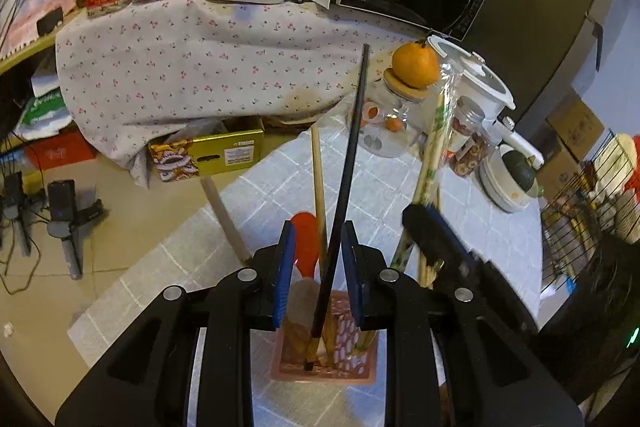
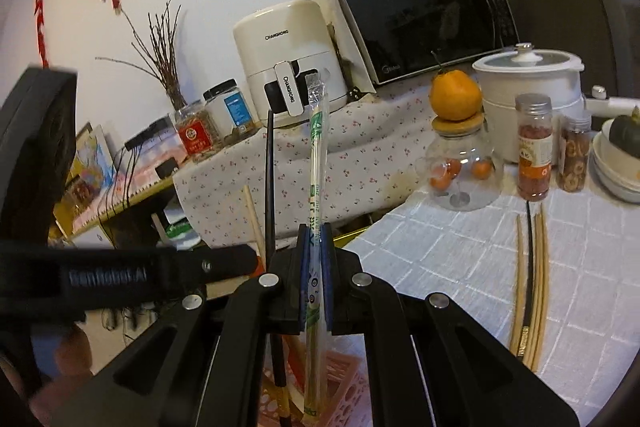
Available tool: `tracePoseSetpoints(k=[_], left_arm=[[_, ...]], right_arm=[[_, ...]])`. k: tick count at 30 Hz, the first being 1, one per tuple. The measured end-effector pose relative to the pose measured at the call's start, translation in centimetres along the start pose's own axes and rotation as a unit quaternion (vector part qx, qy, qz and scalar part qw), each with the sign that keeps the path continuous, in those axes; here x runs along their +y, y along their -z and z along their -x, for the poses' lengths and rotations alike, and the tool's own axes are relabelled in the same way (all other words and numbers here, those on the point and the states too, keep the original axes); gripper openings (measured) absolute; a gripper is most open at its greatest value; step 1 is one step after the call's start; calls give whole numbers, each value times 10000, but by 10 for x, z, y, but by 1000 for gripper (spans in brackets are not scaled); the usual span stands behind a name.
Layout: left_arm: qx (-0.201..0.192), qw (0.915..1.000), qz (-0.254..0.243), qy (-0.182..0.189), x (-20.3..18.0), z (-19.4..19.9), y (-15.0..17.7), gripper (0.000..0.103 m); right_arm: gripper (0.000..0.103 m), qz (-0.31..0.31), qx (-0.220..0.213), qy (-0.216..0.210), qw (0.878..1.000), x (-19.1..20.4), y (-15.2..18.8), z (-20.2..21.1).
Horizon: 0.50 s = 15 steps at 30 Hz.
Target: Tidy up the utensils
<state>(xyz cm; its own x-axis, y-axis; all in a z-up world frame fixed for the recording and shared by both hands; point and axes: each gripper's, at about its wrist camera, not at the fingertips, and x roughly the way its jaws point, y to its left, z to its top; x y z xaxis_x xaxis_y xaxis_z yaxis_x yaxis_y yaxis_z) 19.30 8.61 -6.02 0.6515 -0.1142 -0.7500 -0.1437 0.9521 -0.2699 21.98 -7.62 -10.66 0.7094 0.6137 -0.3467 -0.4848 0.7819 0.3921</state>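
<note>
Your pink utensil holder (image 1: 324, 359) stood on the counter (image 1: 280, 187) directly below both tools, already holding a black chopstick (image 1: 348, 163), a wooden chopstick (image 1: 319, 183) and a red spoon (image 1: 306, 239). A wrapped pair of chopsticks (image 2: 318, 187) in clear plastic with green print, too blurred to read, stood upright over the holder. Four more chopsticks (image 2: 532, 279), three wooden and one black, lay side by side on the pale checked cloth to your right.

Behind them, the white air fryer (image 2: 288, 67) read "CHANGHONG" on its body and handle, and the microwave (image 2: 428, 19) showed a faint logo you could not make out. An orange (image 2: 456, 95) sat on a glass jar's wooden lid.

Your right hand-held gripper (image 2: 316, 267) was clamped shut on the wrapped pair. Your left hand-held gripper (image 1: 318, 267) stood narrowly parted around the black chopstick, the blue pads not visibly pressing it. Lettering on the left tool's body was too smeared to read.
</note>
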Motion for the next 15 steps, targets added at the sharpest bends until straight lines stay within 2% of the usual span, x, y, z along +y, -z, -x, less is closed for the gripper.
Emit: tracePoseSetpoints(k=[8, 10, 15], left_arm=[[-112, 9999, 55, 100, 1, 9, -3, 23], [-172, 9997, 96, 116, 2, 10, -8, 30], [-255, 9996, 67, 137, -3, 10, -15, 32]], right_arm=[[7, 202, 153, 46, 9997, -1, 14, 4], [7, 297, 235, 10, 9993, 1, 15, 5], [9, 645, 725, -66, 9953, 6, 22, 2]])
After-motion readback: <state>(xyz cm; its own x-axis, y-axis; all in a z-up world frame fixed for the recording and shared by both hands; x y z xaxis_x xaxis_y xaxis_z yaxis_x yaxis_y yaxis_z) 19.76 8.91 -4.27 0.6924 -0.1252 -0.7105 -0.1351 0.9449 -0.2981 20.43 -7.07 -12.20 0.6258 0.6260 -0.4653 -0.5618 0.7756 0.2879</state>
